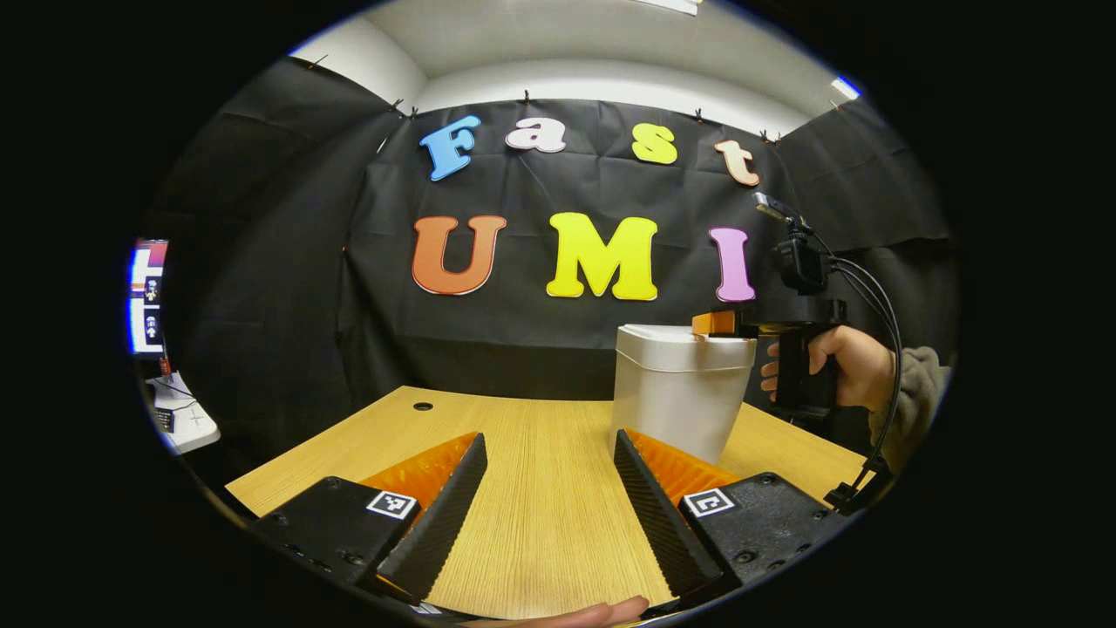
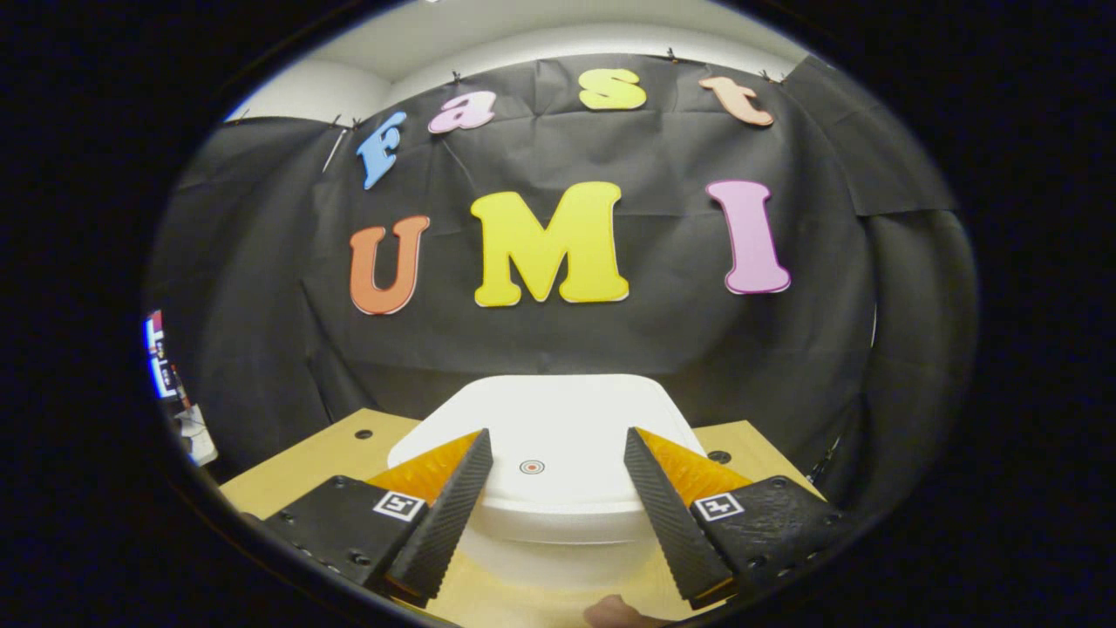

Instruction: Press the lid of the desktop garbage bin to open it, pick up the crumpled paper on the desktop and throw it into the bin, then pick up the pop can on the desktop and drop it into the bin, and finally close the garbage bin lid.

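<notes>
Garbage bin [image 2: 558, 488] lid shut, just below spread right claw [image 2: 551, 475], left claw [image 1: 549, 475] spread, apart.

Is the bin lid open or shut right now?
Shut. The lid lies flat on the garbage bin, with no gap at its rim in either view. The right gripper is above it, fingers apart.
</notes>
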